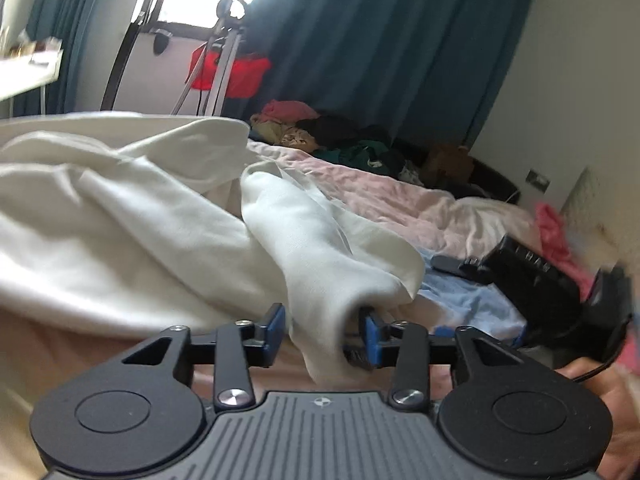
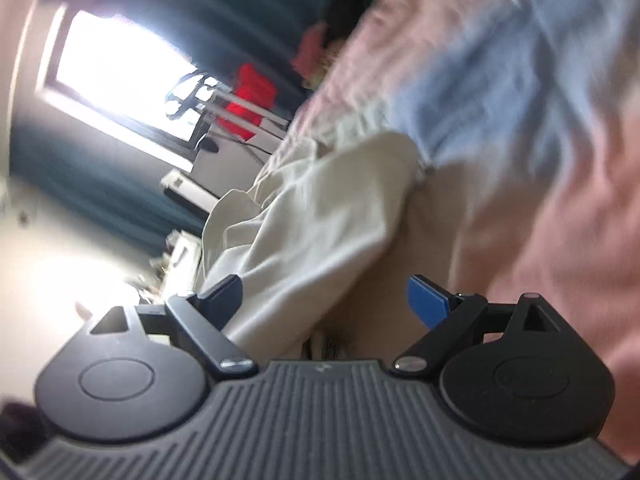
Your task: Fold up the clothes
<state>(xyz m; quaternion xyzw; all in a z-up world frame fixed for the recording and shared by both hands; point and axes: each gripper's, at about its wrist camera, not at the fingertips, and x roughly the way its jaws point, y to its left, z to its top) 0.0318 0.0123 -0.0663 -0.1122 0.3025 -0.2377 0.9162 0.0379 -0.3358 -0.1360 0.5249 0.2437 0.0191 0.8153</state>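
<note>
A cream-white garment (image 1: 132,216) lies rumpled across the bed. A bunched fold of it runs down between the blue pads of my left gripper (image 1: 324,330), which is shut on it. In the right wrist view, which is tilted and blurred, the same garment (image 2: 304,224) hangs in front of my right gripper (image 2: 326,300). Its jaws stand wide apart; the cloth lies against the left finger (image 2: 224,292), and the blue right pad (image 2: 426,300) is clear of it. My right gripper also shows in the left wrist view (image 1: 568,292) at the right edge.
The bed has a pink cover (image 1: 384,192) and a light blue cloth (image 1: 464,300). A pile of mixed clothes (image 1: 328,136) lies at the far end. A tripod (image 1: 224,60) with a red item stands by the window and teal curtains (image 1: 380,40).
</note>
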